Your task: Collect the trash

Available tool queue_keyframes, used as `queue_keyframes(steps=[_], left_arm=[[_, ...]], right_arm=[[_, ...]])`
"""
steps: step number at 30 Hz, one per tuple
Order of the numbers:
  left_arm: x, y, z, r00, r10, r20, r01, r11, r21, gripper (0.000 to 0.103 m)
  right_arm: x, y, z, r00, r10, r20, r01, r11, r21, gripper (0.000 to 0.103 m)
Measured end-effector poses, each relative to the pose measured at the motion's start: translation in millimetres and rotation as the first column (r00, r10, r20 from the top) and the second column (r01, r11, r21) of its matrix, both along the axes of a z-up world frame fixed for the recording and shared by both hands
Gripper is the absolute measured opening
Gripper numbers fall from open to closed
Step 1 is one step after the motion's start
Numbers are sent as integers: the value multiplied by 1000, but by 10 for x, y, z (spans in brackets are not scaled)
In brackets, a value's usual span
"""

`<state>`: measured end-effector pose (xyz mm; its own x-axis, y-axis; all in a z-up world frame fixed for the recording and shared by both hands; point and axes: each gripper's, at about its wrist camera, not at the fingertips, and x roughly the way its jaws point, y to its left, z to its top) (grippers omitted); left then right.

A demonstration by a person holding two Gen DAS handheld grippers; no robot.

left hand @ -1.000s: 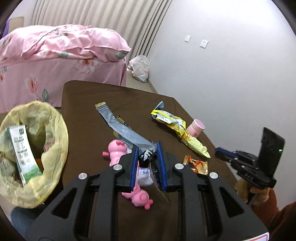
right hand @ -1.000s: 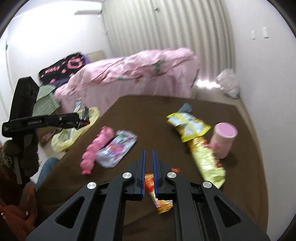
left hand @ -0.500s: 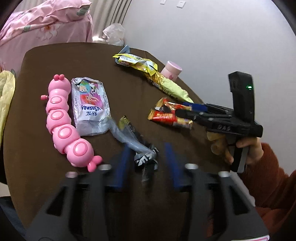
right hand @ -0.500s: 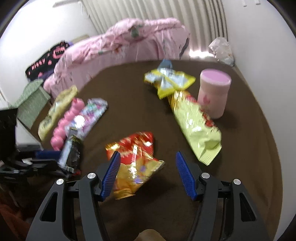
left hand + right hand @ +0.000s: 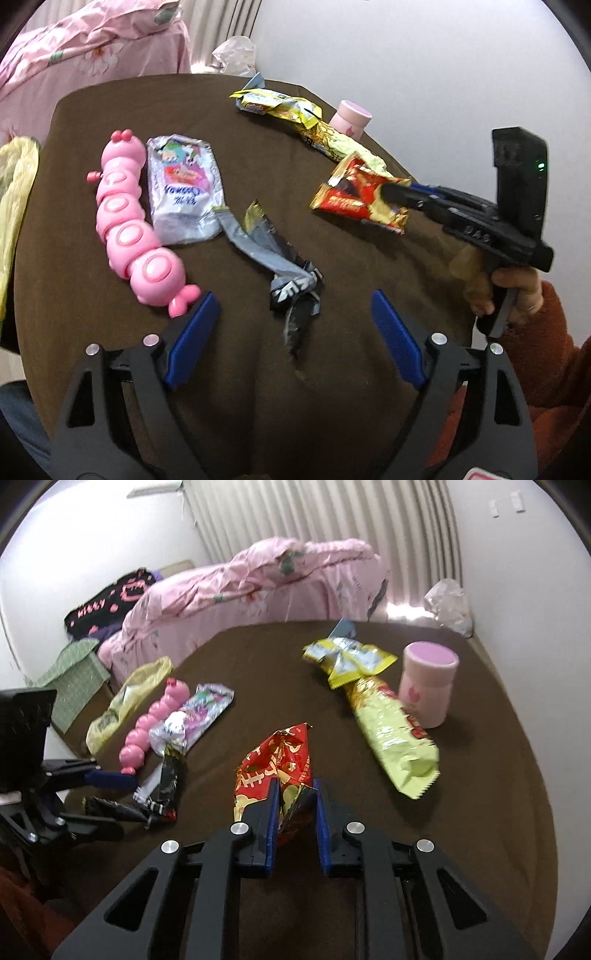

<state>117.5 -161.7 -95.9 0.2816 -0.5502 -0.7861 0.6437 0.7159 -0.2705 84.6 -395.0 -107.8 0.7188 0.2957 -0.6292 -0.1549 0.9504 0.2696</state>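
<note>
My left gripper (image 5: 293,325) is open wide over the brown table (image 5: 258,140), its blue pads either side of a crumpled grey and black wrapper (image 5: 280,262). My right gripper (image 5: 295,801) is closed on a red and gold snack wrapper (image 5: 277,760), lifting its near end; it also shows in the left wrist view (image 5: 358,195). A yellow trash bag (image 5: 125,701) hangs at the table's left edge. Yellow wrappers (image 5: 347,657) and a long yellow-green bag (image 5: 395,738) lie farther back.
A pink caterpillar toy (image 5: 129,221) and a silver cartoon pouch (image 5: 183,192) lie left of the grey wrapper. A pink cup (image 5: 428,683) stands by the right edge. A pink bed (image 5: 258,579) is behind the table, a white bag (image 5: 450,602) by the wall.
My left gripper let go of the grey wrapper and opened wide above it. My right gripper opened, then closed on the red and gold wrapper.
</note>
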Motion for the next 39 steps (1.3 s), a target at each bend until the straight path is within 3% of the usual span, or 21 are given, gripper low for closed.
queue_keyframes(steps=[1, 4, 7, 9, 12, 20, 25, 28, 32, 36, 39], left_arm=[[-9, -37, 14, 1000, 3, 20, -3, 1000, 19, 79], [-13, -132, -14, 999, 18, 48, -23, 996, 91, 62], [-6, -154, -46, 998, 30, 54, -36, 993, 110, 52], [15, -160, -49, 999, 30, 37, -34, 994, 101, 26], [18, -137, -19, 999, 33, 36, -36, 996, 78, 20], [12, 73, 170, 995, 72, 72, -73, 997, 7, 20], [142, 523, 470, 972, 196, 128, -186, 978, -90, 20], [260, 908, 621, 938, 308, 156, -290, 948, -131, 20], [382, 1449, 756, 870, 454, 191, -430, 889, -155, 20], [481, 2011, 828, 748, 619, 239, -596, 785, -169, 20], [593, 2402, 812, 659, 726, 195, -692, 688, -220, 20]], right_arm=[[-19, -26, 17, 1000, -7, 5, 7, 1000, 7, 18], [-53, -87, 55, 999, -32, 9, 32, 999, 16, 18], [-61, -107, 68, 999, -39, 8, 39, 999, 22, 18], [-55, -80, 79, 999, -38, 10, 37, 999, 12, 18], [-58, -21, 118, 999, -26, 20, 26, 1000, -5, 18], [-22, 142, 291, 999, 0, 49, 2, 999, -46, 18], [108, 388, 628, 992, 51, 115, -41, 995, -86, 18], [241, 621, 825, 982, 106, 155, -90, 990, -107, 18], [456, 974, 985, 966, 188, 175, -171, 979, -107, 18], [732, 1424, 1094, 941, 283, 187, -267, 957, -110, 18], [1038, 1760, 1133, 921, 344, 180, -336, 939, -76, 18]])
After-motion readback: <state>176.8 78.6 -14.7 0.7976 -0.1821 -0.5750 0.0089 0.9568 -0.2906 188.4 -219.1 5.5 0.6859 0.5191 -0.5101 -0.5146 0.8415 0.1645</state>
